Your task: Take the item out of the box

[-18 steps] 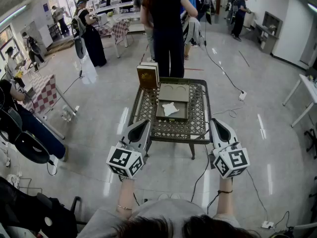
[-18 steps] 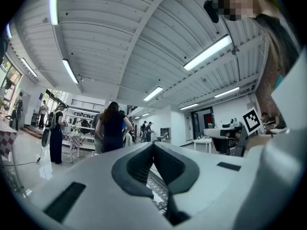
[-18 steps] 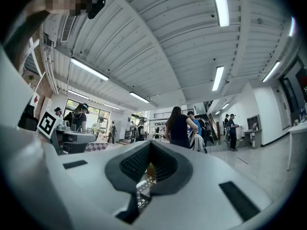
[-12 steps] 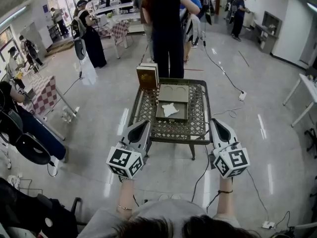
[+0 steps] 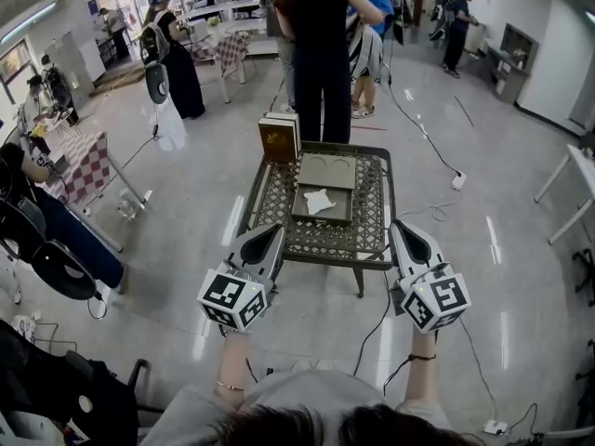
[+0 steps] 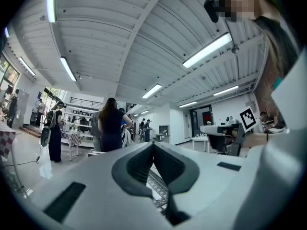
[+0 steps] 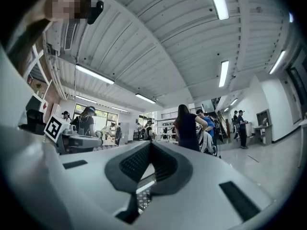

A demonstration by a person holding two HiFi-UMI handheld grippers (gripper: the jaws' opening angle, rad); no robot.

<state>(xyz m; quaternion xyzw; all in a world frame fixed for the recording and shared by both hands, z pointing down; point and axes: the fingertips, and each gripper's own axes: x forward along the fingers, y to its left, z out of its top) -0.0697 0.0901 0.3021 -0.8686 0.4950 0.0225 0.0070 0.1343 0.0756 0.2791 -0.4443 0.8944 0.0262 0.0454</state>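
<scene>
left gripper (image 5: 271,232): grey-white shell, dark ribbed inside
right gripper (image 5: 403,228): same look
cubes (image 5: 232,300): black-and-white square marks
wrist band (image 5: 423,358): dark
shirt (image 5: 307,390): maybe grey

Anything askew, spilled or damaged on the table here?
Nothing stands out. The open box sits square on the table, its lid flat beyond it; the white item lies inside, slightly crooked. A brown case stands upright at the far left corner. No spill or damage shows.

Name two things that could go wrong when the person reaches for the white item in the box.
1. The left hand-held gripper and right hand-held gripper are shut; unopened, they might only push the flat white item.
2. Nothing holds the box, so it might slide on the table or lift.
</scene>
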